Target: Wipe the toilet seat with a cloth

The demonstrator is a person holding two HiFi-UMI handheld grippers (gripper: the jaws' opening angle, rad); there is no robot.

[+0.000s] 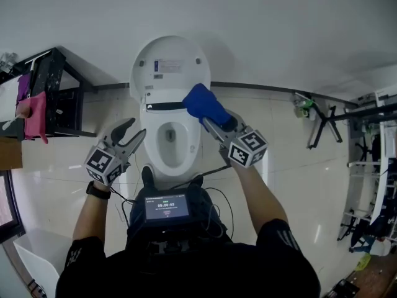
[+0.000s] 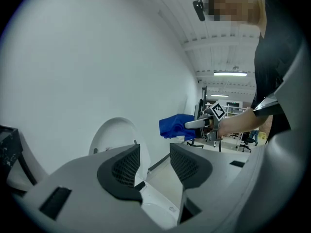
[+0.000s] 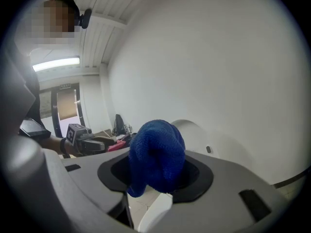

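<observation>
A white toilet stands against the wall with its lid (image 1: 169, 64) raised and its seat (image 1: 193, 143) around the open bowl. My right gripper (image 1: 211, 124) is shut on a bunched blue cloth (image 1: 205, 103) (image 3: 156, 155), held in the air over the seat's back right part, near the hinge. The cloth also shows in the left gripper view (image 2: 176, 126), ahead of the left jaws. My left gripper (image 1: 131, 134) hangs open and empty left of the bowl, its jaws apart (image 2: 153, 166).
A black rack (image 1: 54, 89) with pink cloths (image 1: 35, 115) stands to the left by the wall. A black folding stand (image 1: 322, 124) and cluttered shelving (image 1: 372, 166) are at the right. A device with a screen (image 1: 166, 208) sits on the person's chest.
</observation>
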